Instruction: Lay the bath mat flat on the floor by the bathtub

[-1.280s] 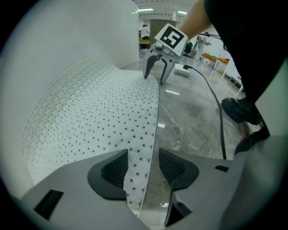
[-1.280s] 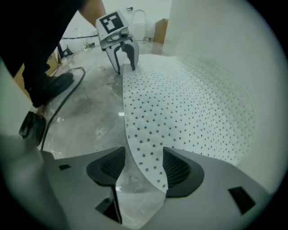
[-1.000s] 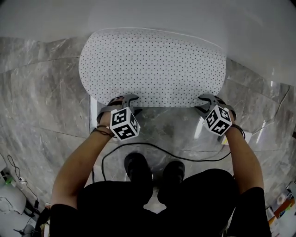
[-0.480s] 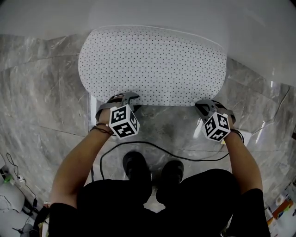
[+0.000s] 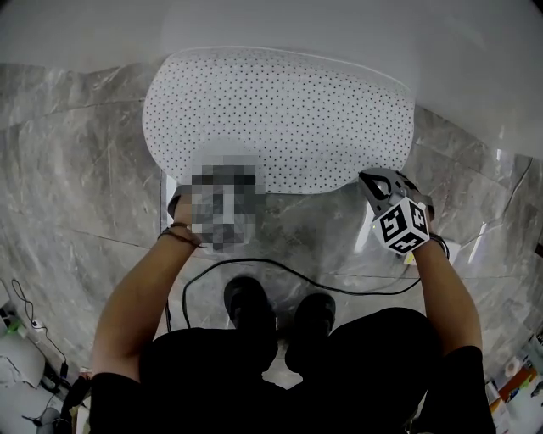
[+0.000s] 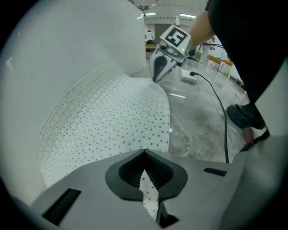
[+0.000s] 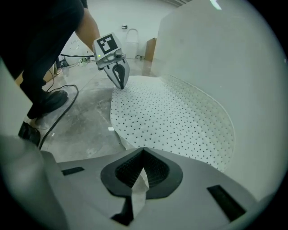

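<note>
The white bath mat, dotted black, lies on the grey marble floor against the white bathtub. My left gripper has just been closing and now pinches the mat's near left edge, a strip of which shows between its jaws. A blurred patch covers it in the head view. In the right gripper view it shows as the left gripper, tips on the mat's corner. My right gripper is shut on the mat's near right edge, which is raised a little. The left gripper view shows the right gripper.
A black cable runs across the floor just behind both grippers, in front of the person's black shoes. A small white box lies at the right. Clutter and cords sit at the lower left.
Both grippers have closed on the mat's near edge. The right corner of that edge has risen off the floor, and the right gripper has tipped back slightly.
</note>
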